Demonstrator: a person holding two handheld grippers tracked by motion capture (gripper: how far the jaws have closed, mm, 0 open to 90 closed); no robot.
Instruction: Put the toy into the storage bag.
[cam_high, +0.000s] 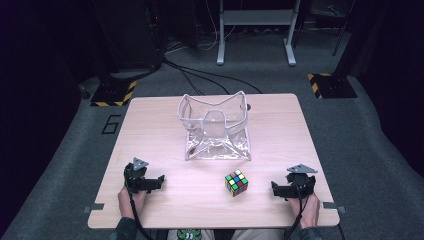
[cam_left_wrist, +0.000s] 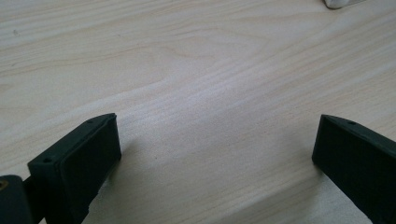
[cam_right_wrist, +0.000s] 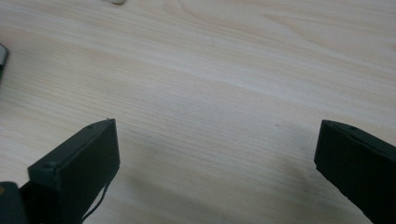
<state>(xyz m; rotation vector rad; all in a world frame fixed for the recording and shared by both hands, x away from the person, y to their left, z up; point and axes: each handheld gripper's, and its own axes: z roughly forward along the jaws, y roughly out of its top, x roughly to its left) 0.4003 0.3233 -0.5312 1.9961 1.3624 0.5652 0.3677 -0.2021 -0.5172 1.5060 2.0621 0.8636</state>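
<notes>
From the high view, a colourful puzzle cube (cam_high: 236, 182) sits near the front edge of the table (cam_high: 150, 150), right of centre, with a clear plastic bag (cam_high: 215, 127) standing open behind it toward the middle. The cube lies between the two grippers, closer to the right gripper (cam_high: 281, 190) than to the left gripper (cam_high: 152, 183). It looks light, rigid and smooth-faced, so a hold across two opposite flat faces should serve best; a grip on the corners would likely slip or twist its layers. The bag is thin, floppy and probably slippery; its rim seems the place to pinch. Both hands rest at the front edge, forearms coming in low, the grippers lying near the front corners and pointing inward toward each other.

In the left gripper view, the jaws stand wide apart over bare wood, holding nothing.

In the right gripper view, the jaws are likewise spread wide and empty, close above the tabletop.
</notes>
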